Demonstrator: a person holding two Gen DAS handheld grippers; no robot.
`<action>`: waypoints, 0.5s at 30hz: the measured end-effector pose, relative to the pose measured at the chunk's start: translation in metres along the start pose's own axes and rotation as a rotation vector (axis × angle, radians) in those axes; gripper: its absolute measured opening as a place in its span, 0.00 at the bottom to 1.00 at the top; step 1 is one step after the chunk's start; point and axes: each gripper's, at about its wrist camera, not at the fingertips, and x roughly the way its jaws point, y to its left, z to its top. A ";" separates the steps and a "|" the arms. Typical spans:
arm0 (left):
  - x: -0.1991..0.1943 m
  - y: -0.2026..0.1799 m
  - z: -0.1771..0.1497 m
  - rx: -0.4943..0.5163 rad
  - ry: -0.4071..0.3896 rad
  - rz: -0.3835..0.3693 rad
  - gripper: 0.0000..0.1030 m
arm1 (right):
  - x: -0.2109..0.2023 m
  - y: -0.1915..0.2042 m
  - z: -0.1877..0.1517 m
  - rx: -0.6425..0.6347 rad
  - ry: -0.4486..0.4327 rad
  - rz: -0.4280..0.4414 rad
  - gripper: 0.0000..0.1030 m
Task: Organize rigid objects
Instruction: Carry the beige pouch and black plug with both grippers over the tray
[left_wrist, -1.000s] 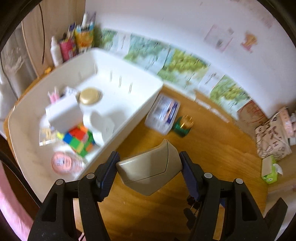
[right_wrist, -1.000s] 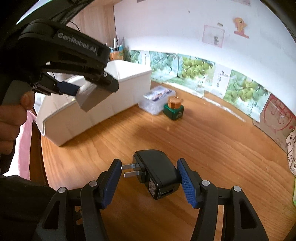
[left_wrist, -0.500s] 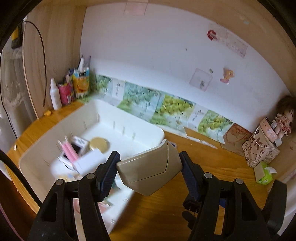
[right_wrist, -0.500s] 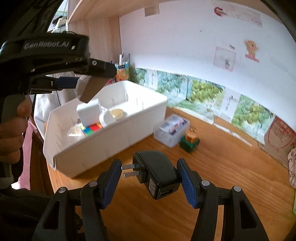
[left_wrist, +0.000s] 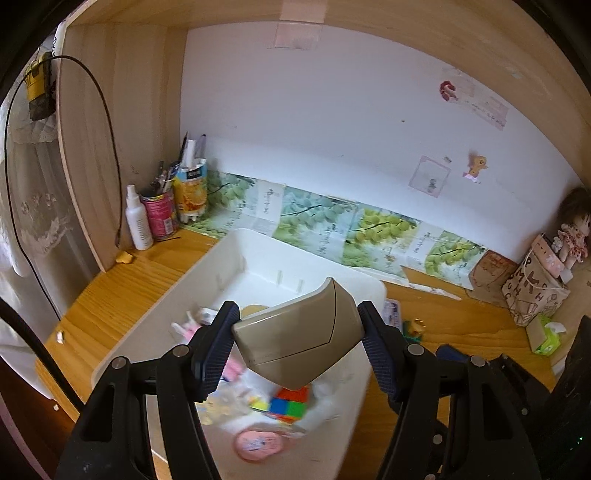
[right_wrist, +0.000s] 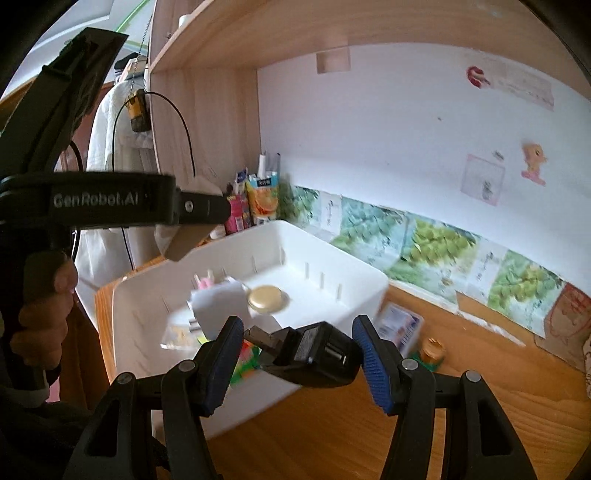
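The left claw (left_wrist: 295, 341) holds a beige angular case (left_wrist: 299, 338) clamped between its two blue ribbed pads, one pad pressed on each side of it. The case hangs over the near part of a white bin (left_wrist: 236, 258) that stands on the wooden surface (left_wrist: 122, 280). In the left wrist view the bin's contents are blurred, but a colour cube (left_wrist: 290, 404), a pink round thing (left_wrist: 258, 443) and some pink pieces (left_wrist: 192, 326) show on its floor.

The right claw (right_wrist: 301, 354) grips a black plug adapter (right_wrist: 314, 358) between its pads; the metal prongs point toward the left pad and the socket end faces the camera. The adapter sits in front of the bin's (right_wrist: 332, 266) near wall, low in the right wrist view. Inside the bin from this side lie a round gold lid (right_wrist: 266, 297) and a white box (right_wrist: 218, 302).

To the right of the bin on the surface lie a clear plastic box (right_wrist: 400, 326) and a small green jar with a gold top (right_wrist: 430, 350), both close to the bin's corner. At the back left corner stand a white spray bottle (left_wrist: 137, 218), a pink can of pens (left_wrist: 160, 218) and a juice carton (left_wrist: 190, 194). A hand (right_wrist: 44, 314) grips the left claw's handle at the left edge of the right wrist view.
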 end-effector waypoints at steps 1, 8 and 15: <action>0.000 0.004 0.001 0.006 0.003 0.003 0.67 | 0.002 0.004 0.002 0.003 -0.006 0.002 0.60; 0.009 0.037 0.008 0.061 0.047 0.054 0.67 | 0.021 0.038 0.016 0.020 -0.052 -0.011 0.60; 0.019 0.061 0.008 0.129 0.098 0.107 0.68 | 0.043 0.053 0.017 0.090 -0.065 -0.044 0.60</action>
